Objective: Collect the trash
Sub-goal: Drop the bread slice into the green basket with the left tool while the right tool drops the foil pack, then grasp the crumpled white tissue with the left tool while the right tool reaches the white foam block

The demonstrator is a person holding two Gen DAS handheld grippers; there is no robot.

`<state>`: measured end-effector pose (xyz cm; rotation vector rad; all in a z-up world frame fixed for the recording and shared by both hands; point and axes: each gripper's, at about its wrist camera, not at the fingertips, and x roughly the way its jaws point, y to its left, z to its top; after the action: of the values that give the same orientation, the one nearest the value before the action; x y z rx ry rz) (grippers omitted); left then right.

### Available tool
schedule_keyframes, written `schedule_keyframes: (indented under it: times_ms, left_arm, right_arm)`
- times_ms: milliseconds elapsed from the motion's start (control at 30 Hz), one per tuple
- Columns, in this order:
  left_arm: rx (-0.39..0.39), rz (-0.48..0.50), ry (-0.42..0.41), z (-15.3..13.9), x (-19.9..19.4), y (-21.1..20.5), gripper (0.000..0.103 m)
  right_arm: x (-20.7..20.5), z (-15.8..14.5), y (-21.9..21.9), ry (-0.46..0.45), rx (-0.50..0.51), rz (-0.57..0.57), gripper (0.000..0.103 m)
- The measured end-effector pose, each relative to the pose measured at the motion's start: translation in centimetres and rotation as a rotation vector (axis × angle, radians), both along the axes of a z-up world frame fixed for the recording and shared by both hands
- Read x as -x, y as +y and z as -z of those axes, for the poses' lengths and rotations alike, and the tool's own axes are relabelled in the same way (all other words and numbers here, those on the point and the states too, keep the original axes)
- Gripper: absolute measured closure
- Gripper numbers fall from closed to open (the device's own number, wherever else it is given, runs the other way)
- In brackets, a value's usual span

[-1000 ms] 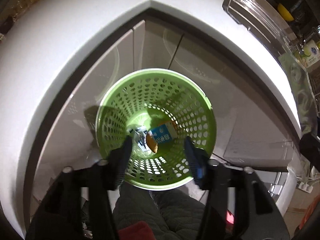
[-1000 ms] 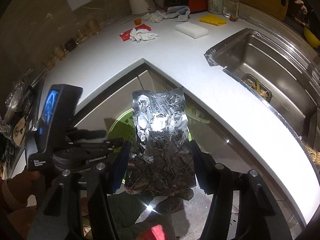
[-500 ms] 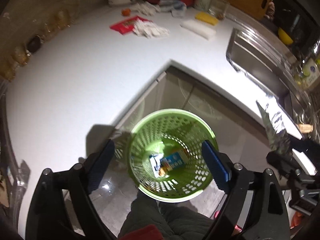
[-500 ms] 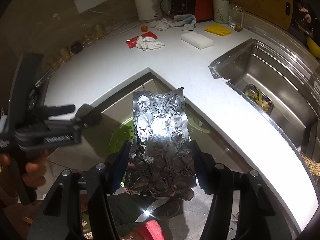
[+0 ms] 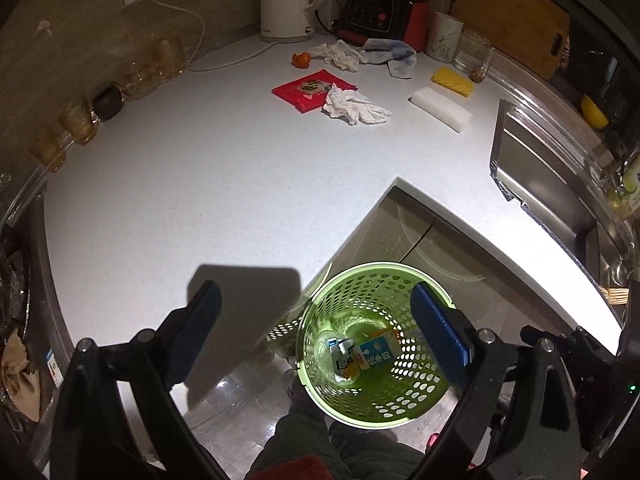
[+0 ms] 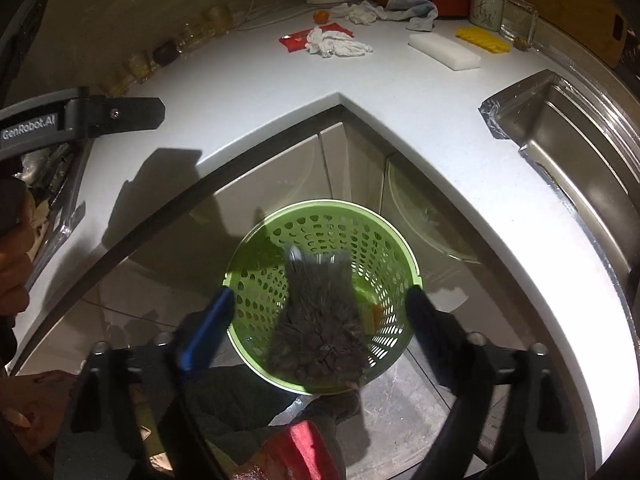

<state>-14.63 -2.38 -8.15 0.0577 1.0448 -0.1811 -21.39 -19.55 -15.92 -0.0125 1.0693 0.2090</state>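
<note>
Silver foil wrapper [image 6: 320, 316], blurred, in mid-air over the mouth of the green perforated bin [image 6: 400, 256], touching neither pad. Right gripper [image 6: 318, 326] above the bin, fingers [image 6: 206, 330] opening, spread wide either side of the wrapper, nothing pinched. Bin on the floor in the inner corner of the worktop [image 6: 400, 92], just in front of the cabinet doors [image 6: 280, 184]. Inside the bin: blue-and-white carton [image 5: 376, 354], smaller scraps beside it. Left gripper [image 5: 316, 326] up and to the left of the bin, fingers [image 5: 200, 320] opening, spread wide, nothing between them; one finger over the worktop, the other over the bin rim. Far beyond the bin, on the worktop: red packet [image 5: 310, 90] with crumpled white tissue [image 5: 354, 104] partly on it, small orange fruit [image 5: 301, 60], second tissue wad [image 5: 336, 54], bluish cloth [image 5: 394, 56], white block [image 5: 440, 108], yellow sponge [image 5: 452, 82]. Right of the bin: steel sink [image 6: 580, 148].
</note>
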Motion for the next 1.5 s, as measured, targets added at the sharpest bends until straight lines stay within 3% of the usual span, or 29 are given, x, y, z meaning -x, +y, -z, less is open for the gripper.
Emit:
schedule_keyframes:
  times_ms: [167, 667, 1033, 1333, 1500]
  left_arm:
    - [-0.001, 0.012, 0.002, 0.1, -1.3, 0.4, 0.012]
    - [0.022, 0.116, -0.003, -0.1, -8.8, 0.2, 0.011]
    - [0.034, 0.176, 0.023, 0.6, -12.1, -0.8, 0.008]
    - [0.069, 0.137, 0.038, 1.2, -15.0, -2.7, 0.008]
    - [0.088, 0.073, 0.028, 1.8, -16.9, -4.8, 0.008]
  right_arm:
    - [-1.4, -0.2, -0.1, 0.007, -0.024, 0.035, 0.011]
    - [-7.9, -5.5, -2.0, -0.135, 0.002, 0.203, 0.003]
    - [-10.0, -6.1, -2.6, -0.142, 0.018, 0.286, 0.003]
    - [-11.4, -6.7, -4.9, -0.144, 0.022, 0.321, 0.003]
    - [-13.2, -6.7, -6.9, -0.147, 0.016, 0.274, 0.003]
